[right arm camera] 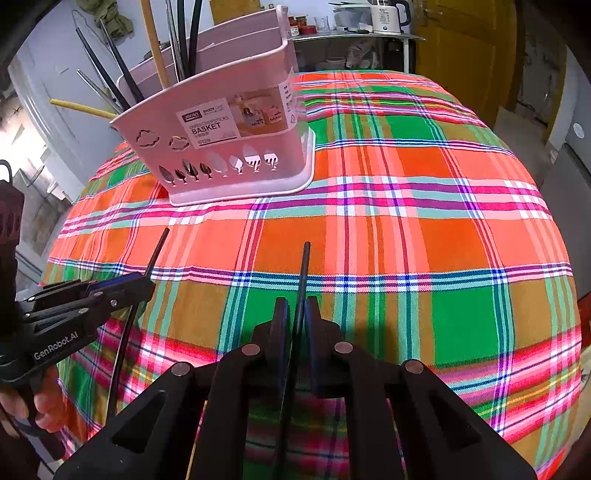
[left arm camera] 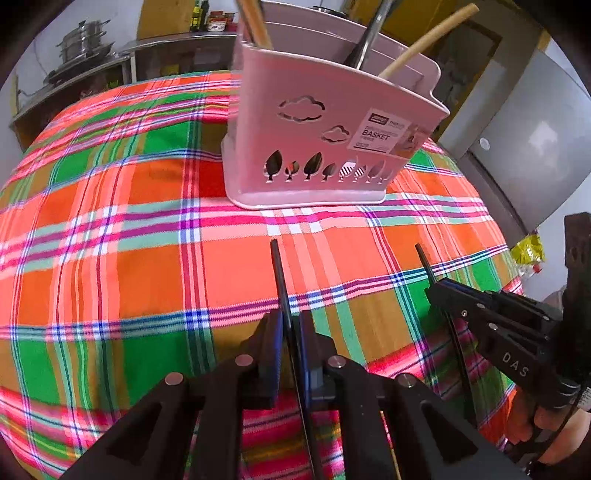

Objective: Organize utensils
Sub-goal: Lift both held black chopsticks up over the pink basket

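A pink utensil basket [left arm camera: 314,147] stands on the plaid tablecloth [left arm camera: 110,258], with wooden and dark utensil handles sticking out; it also shows in the right wrist view [right arm camera: 229,147]. My left gripper [left arm camera: 290,325] is shut on a thin black chopstick [left arm camera: 277,269] that points toward the basket. My right gripper [right arm camera: 297,314] is shut on another black chopstick [right arm camera: 303,269]. Each gripper shows in the other's view, the right gripper [left arm camera: 439,291] at the right and the left gripper [right arm camera: 142,282] at the left, both above the cloth in front of the basket.
A metal shelf with steel pots [left arm camera: 83,40] and jars stands behind the table. A white kettle [right arm camera: 388,14] sits on a far shelf. A grey fridge [left arm camera: 524,140] stands beside the table. A yellow wrapper [left arm camera: 528,251] lies near the table edge.
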Demonstrator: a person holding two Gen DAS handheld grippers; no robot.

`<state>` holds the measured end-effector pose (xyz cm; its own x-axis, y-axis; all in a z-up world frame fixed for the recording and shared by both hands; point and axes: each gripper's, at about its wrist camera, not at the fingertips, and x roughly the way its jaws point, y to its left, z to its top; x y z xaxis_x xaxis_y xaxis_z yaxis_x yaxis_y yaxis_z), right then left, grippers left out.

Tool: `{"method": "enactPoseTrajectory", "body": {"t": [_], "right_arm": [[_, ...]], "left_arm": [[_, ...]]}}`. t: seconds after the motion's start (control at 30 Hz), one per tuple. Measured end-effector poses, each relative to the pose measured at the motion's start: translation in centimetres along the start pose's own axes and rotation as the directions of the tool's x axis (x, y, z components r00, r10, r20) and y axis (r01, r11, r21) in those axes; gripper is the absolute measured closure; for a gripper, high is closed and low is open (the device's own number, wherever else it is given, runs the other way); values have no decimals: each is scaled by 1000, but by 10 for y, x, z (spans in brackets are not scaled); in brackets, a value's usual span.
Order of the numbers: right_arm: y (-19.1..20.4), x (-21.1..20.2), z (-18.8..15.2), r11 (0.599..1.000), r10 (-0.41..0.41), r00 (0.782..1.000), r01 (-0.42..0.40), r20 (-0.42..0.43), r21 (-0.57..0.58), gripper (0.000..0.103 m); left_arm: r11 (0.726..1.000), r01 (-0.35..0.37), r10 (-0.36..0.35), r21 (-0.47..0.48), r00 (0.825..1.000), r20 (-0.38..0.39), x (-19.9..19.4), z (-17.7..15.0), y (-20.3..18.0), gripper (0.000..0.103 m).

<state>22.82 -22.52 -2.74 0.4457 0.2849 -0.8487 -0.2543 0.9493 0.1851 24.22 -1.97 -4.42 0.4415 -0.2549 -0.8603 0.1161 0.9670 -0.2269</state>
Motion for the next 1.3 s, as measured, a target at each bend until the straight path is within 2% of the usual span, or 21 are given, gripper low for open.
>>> {"method": "enactPoseTrajectory", "body": {"t": [0.17, 0.23, 0.53, 0.77, 1.0, 1.3], "right_arm": [[0, 1, 4, 1000, 9, 1000, -9, -5, -1, 98], [1, -2, 6, 1000, 21, 1000, -21, -3, -2, 98], [9, -54, 21, 999, 54, 992, -53, 117, -13, 98], [22, -101, 35, 996, 80, 972, -72, 219, -44, 98], [34, -138, 46, 995, 91, 950, -74, 300, -69, 98], [44, -163, 44, 992, 104, 929, -73, 356, -98, 98]], "left_arm": [[999, -31, 31, 25, 999, -14, 2, 6, -6, 96], [1000, -14, 15, 12, 1000, -16, 1, 7, -4, 98], [999, 20, -23, 26, 994, 103, -59, 19, -10, 98], [997, 40, -54, 68, 976, 210, -122, 30, -18, 98], [995, 50, -74, 91, 956, 284, -163, 40, -29, 98], [993, 50, -80, 104, 949, 305, -180, 43, -32, 98]]}}
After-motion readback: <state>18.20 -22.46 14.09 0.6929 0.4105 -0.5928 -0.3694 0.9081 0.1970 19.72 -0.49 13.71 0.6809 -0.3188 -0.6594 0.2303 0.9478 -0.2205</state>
